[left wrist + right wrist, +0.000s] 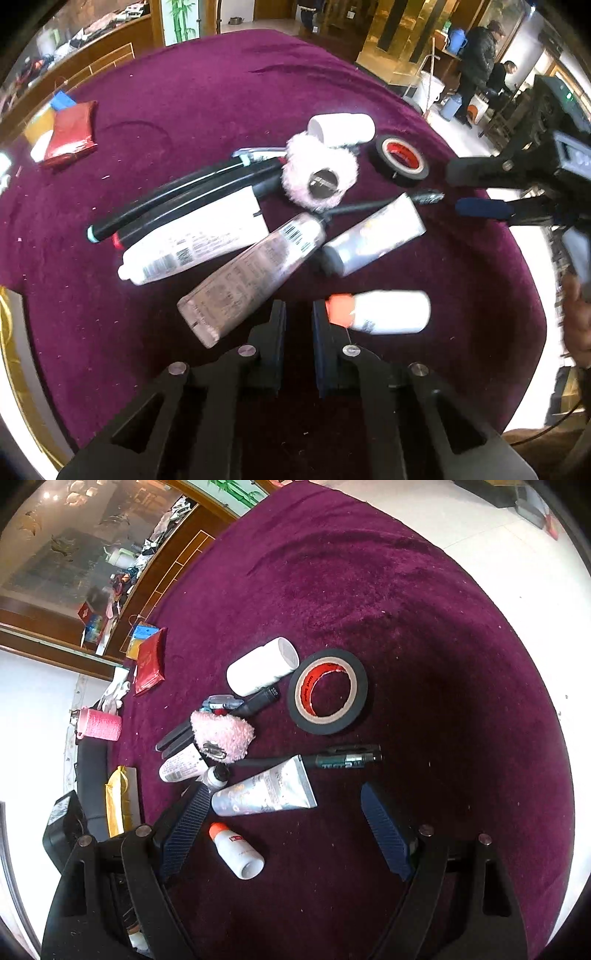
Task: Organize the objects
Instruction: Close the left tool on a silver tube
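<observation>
Pointing steeply down: left tool (pixel 298 321) closed, empty; right tool (pixel 284 834) wide, empty.

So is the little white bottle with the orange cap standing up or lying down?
Lying down. The little white bottle rests on its side on the purple cloth, its orange cap pointing sideways toward the silver tube.

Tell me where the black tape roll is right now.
The black tape roll lies flat on the purple cloth, right of the white bottle in the right wrist view, apart from both grippers.
</observation>
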`<state>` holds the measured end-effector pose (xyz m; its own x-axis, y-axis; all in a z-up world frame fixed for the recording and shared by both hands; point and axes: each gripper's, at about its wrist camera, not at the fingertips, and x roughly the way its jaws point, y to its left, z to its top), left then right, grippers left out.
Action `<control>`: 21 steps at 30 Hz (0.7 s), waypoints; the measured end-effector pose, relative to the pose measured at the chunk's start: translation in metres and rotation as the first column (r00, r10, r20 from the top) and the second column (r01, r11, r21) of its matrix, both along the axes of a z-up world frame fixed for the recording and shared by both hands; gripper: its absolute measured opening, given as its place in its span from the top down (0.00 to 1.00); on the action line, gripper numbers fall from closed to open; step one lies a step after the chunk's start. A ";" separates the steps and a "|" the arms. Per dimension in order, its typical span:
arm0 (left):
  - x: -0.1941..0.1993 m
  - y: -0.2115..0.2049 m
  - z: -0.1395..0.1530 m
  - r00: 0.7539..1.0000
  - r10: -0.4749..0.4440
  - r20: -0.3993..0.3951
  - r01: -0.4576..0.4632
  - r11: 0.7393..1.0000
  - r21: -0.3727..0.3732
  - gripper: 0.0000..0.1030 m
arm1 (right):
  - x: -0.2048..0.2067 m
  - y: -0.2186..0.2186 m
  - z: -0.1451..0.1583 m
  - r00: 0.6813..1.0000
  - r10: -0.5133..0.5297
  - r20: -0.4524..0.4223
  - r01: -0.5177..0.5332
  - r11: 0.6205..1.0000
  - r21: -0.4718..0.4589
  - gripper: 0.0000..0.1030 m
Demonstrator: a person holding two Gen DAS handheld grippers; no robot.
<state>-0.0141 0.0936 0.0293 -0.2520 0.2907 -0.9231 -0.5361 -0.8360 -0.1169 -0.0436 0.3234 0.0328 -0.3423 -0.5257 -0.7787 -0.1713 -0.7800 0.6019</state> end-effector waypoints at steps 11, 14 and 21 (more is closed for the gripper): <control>-0.003 0.030 0.000 0.962 -0.205 -0.179 0.181 0.973 -0.141 0.48 | 0.012 0.008 0.001 1.000 -0.014 0.010 0.014 1.000 0.023 0.18; -0.010 0.038 -0.009 0.958 -0.232 -0.167 0.203 0.964 -0.174 0.48 | 0.013 0.008 -0.002 1.000 -0.013 0.014 0.013 1.000 0.017 0.18; -0.003 0.016 -0.003 0.983 -0.179 -0.026 0.178 0.983 -0.052 0.91 | 0.012 -0.001 -0.004 1.000 0.022 0.018 -0.023 0.999 0.029 0.18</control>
<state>-0.0169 0.1097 0.0258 -0.2279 0.2877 -0.9302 -0.6801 -0.7307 -0.0594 -0.0313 0.3228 0.0293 -0.3164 -0.5105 -0.7995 -0.1639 -0.8007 0.5761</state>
